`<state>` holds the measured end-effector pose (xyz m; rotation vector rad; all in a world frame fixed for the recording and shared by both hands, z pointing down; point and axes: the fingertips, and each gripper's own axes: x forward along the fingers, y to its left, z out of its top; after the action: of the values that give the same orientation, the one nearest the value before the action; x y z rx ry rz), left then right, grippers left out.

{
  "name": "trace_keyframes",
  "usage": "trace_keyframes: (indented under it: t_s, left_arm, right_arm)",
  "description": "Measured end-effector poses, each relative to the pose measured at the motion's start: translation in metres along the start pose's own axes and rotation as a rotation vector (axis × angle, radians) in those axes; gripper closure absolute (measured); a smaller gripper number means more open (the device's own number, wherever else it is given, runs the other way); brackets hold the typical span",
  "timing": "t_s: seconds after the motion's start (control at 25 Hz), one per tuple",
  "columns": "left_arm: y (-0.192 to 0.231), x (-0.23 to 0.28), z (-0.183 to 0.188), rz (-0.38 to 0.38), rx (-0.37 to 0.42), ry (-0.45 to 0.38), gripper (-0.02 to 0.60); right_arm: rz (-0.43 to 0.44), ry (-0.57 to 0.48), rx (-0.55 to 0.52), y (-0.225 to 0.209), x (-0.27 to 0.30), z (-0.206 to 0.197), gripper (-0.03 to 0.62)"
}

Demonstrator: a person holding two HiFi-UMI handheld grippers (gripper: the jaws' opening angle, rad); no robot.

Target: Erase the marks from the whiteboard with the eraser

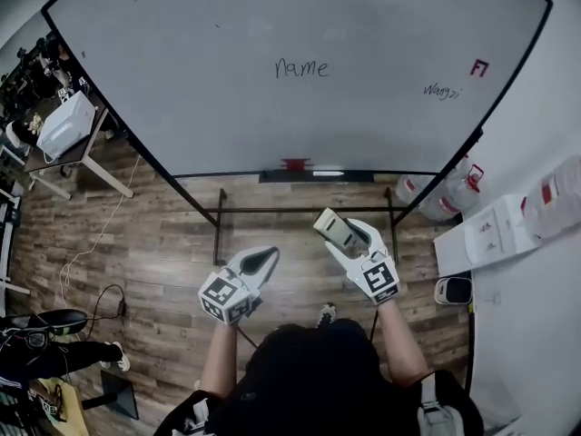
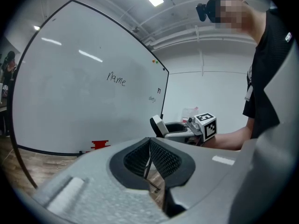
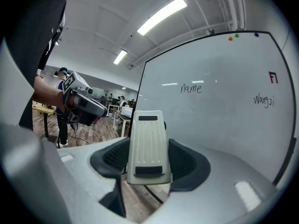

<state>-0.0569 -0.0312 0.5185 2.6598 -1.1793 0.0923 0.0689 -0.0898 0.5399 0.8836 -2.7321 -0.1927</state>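
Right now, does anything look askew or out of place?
Nothing stands out. The eraser sits straight in the right tool, the left tool is shut and empty, and the whiteboard stands upright with its marks unwiped.

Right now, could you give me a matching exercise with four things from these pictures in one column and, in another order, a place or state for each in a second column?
Things
1. eraser
2. left gripper
3. word "name"
4. red mark

Places or states
A. written in black near the middle of the whiteboard
B. shut, with nothing between the jaws
C. held by the right gripper
D. near the board's right edge, just above a black scribble

Pairs: 1-C, 2-B, 3-A, 4-D
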Motion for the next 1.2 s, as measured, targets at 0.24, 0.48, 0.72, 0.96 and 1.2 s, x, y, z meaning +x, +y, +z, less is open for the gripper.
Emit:
trace_keyframes:
  t_s: [0.24, 0.48, 0.72, 0.96, 1.2]
  left_arm:
    - [-0.001, 0.028, 0.004, 0.073, -0.032, -0.017, 0.569]
    - [0.000, 0.046, -0.004, 0.123, -0.064, -0.028, 0.569]
    - [0.015, 0.058, -0.001, 0.142, -0.069, -0.013, 0.569]
    - [0.056, 0.072, 0.016, 0.127, -0.052, -0.023, 0.569]
    - [0.107, 0.089, 0.039, 0.097, -0.024, -0.037, 0.569]
  right_arm:
    - [0.062, -0.005, -0.010, -0.035, 0.003, -0.007, 0.335]
    - [0.103, -0.019, -0.028, -0.060, 0.011, -0.015, 0.334]
    - [0.112, -0.028, -0.024, -0.081, 0.028, -0.012, 0.335]
    - [0.090, -0.032, -0.060, -0.105, 0.066, 0.004, 0.335]
    - [0.031, -0.088, -0.125, -0.142, 0.109, 0.047, 0.335]
